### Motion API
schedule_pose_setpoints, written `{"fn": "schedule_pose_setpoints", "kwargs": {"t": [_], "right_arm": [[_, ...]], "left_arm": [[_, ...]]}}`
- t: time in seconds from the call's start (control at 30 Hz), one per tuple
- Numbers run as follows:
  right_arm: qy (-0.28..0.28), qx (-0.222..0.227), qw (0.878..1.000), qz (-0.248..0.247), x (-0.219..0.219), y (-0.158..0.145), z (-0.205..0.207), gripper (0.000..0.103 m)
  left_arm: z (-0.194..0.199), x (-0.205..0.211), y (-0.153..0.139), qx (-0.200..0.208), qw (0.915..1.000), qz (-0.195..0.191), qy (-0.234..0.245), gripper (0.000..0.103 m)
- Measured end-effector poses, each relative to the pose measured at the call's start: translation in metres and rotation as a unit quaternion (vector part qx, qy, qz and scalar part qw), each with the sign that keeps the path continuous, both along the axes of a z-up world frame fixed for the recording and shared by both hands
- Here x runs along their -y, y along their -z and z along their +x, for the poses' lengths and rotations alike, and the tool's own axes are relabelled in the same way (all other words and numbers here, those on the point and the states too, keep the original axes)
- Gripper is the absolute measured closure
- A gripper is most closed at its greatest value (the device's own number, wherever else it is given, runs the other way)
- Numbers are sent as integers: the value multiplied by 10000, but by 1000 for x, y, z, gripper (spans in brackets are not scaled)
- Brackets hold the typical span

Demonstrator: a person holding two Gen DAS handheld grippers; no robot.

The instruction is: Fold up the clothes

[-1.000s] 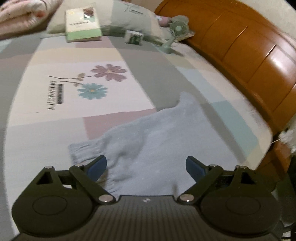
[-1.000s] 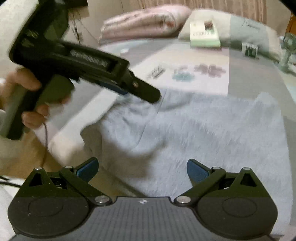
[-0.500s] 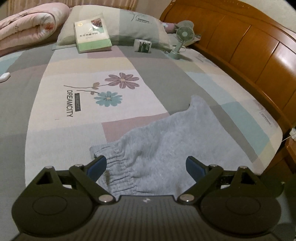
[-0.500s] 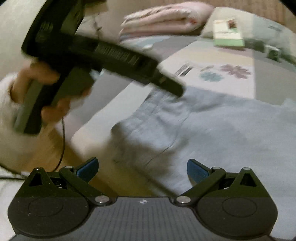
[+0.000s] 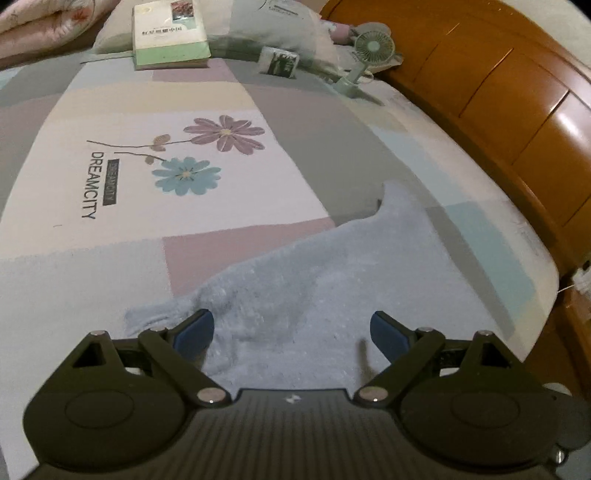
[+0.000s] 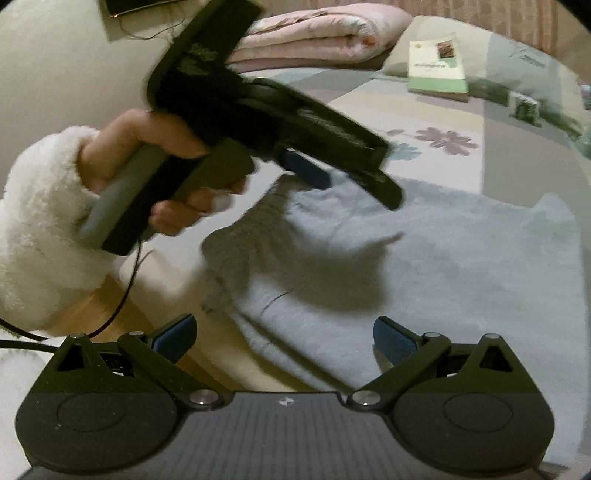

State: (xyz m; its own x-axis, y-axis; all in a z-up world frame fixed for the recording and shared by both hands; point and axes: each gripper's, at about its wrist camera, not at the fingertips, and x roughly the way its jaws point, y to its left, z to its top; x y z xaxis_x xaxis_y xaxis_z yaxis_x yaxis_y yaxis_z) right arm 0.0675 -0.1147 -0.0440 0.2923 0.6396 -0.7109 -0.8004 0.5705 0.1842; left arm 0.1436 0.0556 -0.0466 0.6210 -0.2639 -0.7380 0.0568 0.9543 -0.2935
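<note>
left gripper (image 5: 291,328) wide open, empty | right gripper (image 6: 284,334) same | risk: grey garment (image 5: 332,280) bunches if pinched off-edge

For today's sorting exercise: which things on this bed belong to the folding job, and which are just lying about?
Part of the job:
grey-blue garment
left hand-held gripper, open
right hand-held gripper, open

Just lying about:
book
small fan
small box
pillow
pink quilt
</note>
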Motion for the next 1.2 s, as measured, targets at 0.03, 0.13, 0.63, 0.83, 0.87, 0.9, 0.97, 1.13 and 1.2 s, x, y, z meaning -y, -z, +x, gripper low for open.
{"fn": "schedule_pose_setpoints", "kwargs": {"t": [0.03,0.13,0.63,0.83,0.87,0.9,0.97,1.13,1.2], "right_arm": [[94,34,9999,35,6,-3,1,0],[479,113,9988,85,25,-8,6,0],[2202,25,9753,-134,89,3,31,0],[2222,67,9749,-124,88,2,28,0],[2223,74,9749,-116,89,1,27,0],[2235,69,9746,-97,90,1,27,0],[2267,25,9739,-59,92,0,28,0],[2278,-7,9736,145,96,-3,34,0],[2290,-52,9730,271,99,-5,38,0]], "left_arm": [[-5,2,-6,100,9999,83,67,11],[-25,8,-22,341,9985,369,221,10],[-99,28,3,-475,9911,-646,1063,10],[-84,25,2,-384,9950,-415,828,9],[-83,24,9,-495,9949,-397,781,10],[-83,23,12,-485,9951,-402,766,10],[-85,15,4,-275,9965,-462,647,9],[-87,-18,-15,220,9980,-594,76,9],[-83,-39,-12,97,9967,-721,-367,9]]}}
